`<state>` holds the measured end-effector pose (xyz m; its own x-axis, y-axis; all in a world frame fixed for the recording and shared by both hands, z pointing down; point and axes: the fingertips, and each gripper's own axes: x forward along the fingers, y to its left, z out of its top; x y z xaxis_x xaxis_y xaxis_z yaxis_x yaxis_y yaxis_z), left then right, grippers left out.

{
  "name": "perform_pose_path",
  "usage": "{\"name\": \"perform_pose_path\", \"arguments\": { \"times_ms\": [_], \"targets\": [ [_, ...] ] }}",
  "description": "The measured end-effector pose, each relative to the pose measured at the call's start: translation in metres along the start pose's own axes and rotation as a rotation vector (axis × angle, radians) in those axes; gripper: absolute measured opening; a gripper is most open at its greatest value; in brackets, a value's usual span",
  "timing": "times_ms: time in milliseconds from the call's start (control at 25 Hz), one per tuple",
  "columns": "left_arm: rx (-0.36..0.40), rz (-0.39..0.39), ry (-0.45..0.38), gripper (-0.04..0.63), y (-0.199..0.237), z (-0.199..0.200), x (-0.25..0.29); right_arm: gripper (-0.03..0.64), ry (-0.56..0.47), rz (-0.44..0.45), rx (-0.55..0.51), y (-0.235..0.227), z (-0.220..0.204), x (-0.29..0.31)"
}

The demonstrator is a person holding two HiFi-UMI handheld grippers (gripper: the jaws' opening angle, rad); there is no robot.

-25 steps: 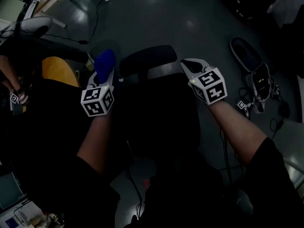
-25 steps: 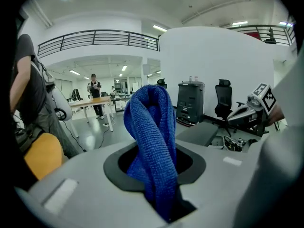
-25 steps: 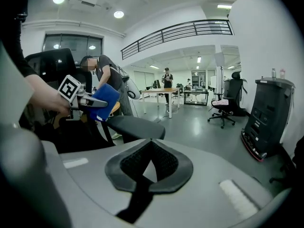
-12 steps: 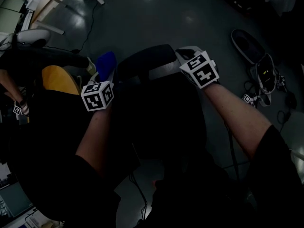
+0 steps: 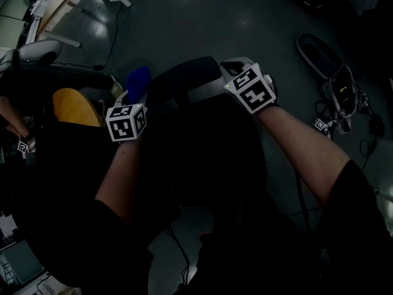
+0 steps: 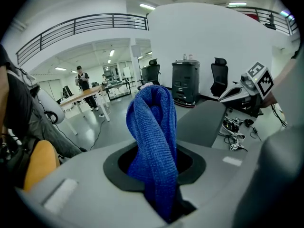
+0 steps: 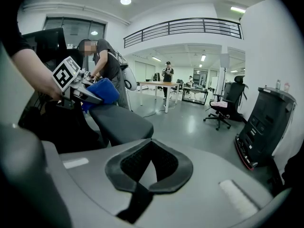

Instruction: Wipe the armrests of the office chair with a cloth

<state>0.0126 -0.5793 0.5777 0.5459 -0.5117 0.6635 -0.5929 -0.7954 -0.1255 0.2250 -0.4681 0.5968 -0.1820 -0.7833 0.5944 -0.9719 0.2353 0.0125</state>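
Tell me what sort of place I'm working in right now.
Probably an open-plan office or lab hall: a long desk stands on a polished grey floor, a swivel chair sits in the open, and a railed mezzanine runs overhead.

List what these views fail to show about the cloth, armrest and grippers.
- Head view: whether the blue cloth touches the armrest; the left gripper covers that spot.
- Head view: any second armrest, lost in darkness.
- Left gripper view: the armrest's near end, hidden behind the blue cloth.
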Motion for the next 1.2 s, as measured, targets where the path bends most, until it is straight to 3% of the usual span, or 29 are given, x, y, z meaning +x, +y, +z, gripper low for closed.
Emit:
{"name": "perform_pose_path", "arguments": {
  "times_ms": [240, 1200],
  "targets": [
    [0.078, 0.003, 0.016, 0.129, -0.006, 0.007, 0.003, 0.000, -0.008, -0.001, 0.000, 0.001, -0.002, 0.000],
    [0.237, -0.006, 0.011, 0.127, -0.029, 0.039, 0.022, 0.002, -0.025, 0.017, 0.025, 0.000, 0.001, 0.000]
  ]
}}
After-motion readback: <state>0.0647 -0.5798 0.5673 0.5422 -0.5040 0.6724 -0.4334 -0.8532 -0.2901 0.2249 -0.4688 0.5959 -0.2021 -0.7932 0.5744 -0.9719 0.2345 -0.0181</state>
